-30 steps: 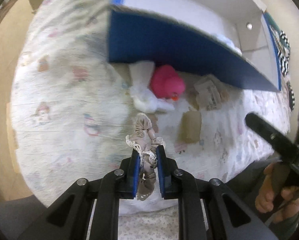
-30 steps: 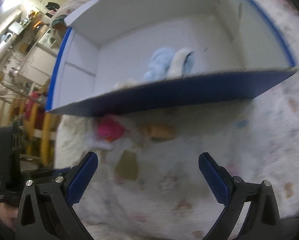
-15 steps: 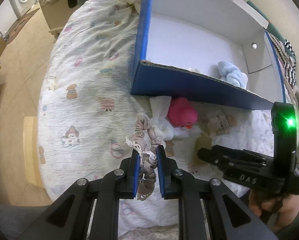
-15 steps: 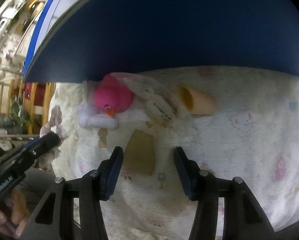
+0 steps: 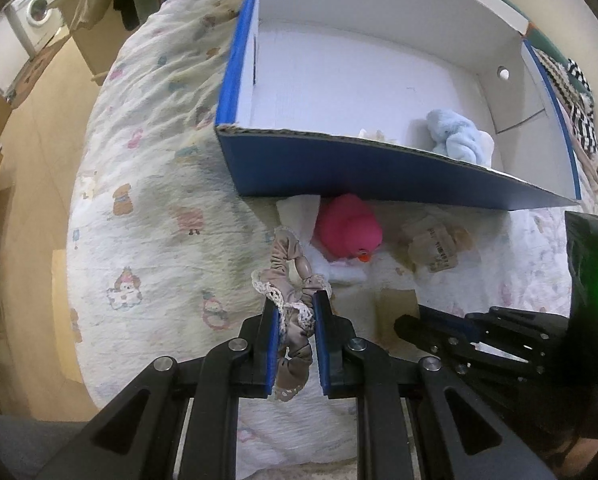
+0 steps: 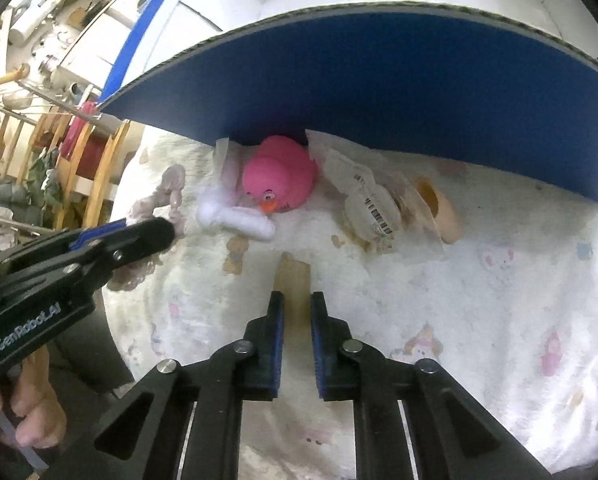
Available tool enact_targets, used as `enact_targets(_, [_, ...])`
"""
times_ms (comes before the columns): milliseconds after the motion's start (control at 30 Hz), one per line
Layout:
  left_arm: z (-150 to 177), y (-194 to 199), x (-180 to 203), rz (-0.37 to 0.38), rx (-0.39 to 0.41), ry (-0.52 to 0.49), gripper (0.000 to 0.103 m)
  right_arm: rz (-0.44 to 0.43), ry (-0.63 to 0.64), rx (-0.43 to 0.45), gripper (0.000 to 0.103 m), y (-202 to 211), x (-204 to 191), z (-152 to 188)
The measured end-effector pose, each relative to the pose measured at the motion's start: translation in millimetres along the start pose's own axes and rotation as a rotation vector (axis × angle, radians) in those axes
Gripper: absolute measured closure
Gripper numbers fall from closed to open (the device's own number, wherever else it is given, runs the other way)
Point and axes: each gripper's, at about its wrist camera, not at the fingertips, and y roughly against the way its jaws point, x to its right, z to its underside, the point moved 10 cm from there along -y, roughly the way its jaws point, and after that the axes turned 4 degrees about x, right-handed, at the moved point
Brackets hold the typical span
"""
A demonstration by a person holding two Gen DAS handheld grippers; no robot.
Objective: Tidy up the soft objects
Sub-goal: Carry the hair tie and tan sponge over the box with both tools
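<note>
Dropped in since a second ago, right gripper (image 6: 297,312) jaws closing round tan sponge (image 6: 295,280) lying lengthwise dead ahead; left gripper (image 5: 297,312) clamped on scrunchie (image 5: 291,276).

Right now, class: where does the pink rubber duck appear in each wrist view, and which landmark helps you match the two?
Left wrist view: the pink rubber duck sits just right of centre, tucked under the blue box wall.
Right wrist view: the pink rubber duck sits left of centre, upper middle, beak towards the camera.
Shared landmark: the blue box wall directly behind it.
</note>
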Motion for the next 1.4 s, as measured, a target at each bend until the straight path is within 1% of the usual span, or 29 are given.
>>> enact_targets(167, [1.5, -1.2, 0.1, -0.02, 0.005, -0.015, 0.088, -0.017, -0.008, 0.044, 0.089, 9.8, -3.3, -3.3])
enact_targets(333, [-4.7, 6.9, -0.5, -0.041, 0.052, -0.017, 0.088, -0.036, -0.014, 0.084, 0.089, 27.8, 5.0, -7.9])
enact_targets(467, [-6.2, 19.2, -0.7, -0.027, 0.08, -0.02, 0.089, -0.048, -0.003, 0.096, 0.089, 35.6, 6.4, -10.4])
enact_targets(567, [-6.4, 27.4, -1.1, -0.034, 0.102, -0.03, 0.088, -0.052, 0.007, 0.103, 0.089, 43.8, 13.2, -5.7])
enact_targets(600, [-6.2, 29.3, -1.3, -0.037, 0.108, -0.032, 0.088, -0.051, 0.01, 0.106, 0.089, 41.0, 9.0, -6.2])
enact_targets(900, [-6.6, 34.7, -6.1, -0.056, 0.126, -0.025, 0.088, -0.046, 0.015, 0.156, 0.089, 59.8, 11.0, -6.2])
enact_targets(1000, [-7.9, 42.1, -5.5, -0.059, 0.153, -0.026, 0.089, -0.041, 0.014, 0.192, 0.09, 72.0, 13.2, -7.8])
enact_targets(1100, [-8.2, 55.3, 2.1, -0.034, 0.193, -0.041, 0.089, -0.016, 0.023, 0.249, 0.09, 88.1, 16.2, -11.0])
enact_targets(1200, [-9.5, 66.5, 8.0, -0.036, 0.236, -0.063, 0.088, -0.013, 0.019, 0.296, 0.09, 102.2, 15.9, -15.6])
enact_targets(1333, [-18.3, 78.6, 9.4, -0.046, 0.287, -0.064, 0.088, 0.001, 0.026, 0.372, 0.09, 125.5, 12.2, -22.8])
enact_targets(1400, [-21.6, 84.2, 9.6, -0.05, 0.303, -0.059, 0.088, -0.009, 0.013, 0.411, 0.09, 139.8, 11.9, -28.1])
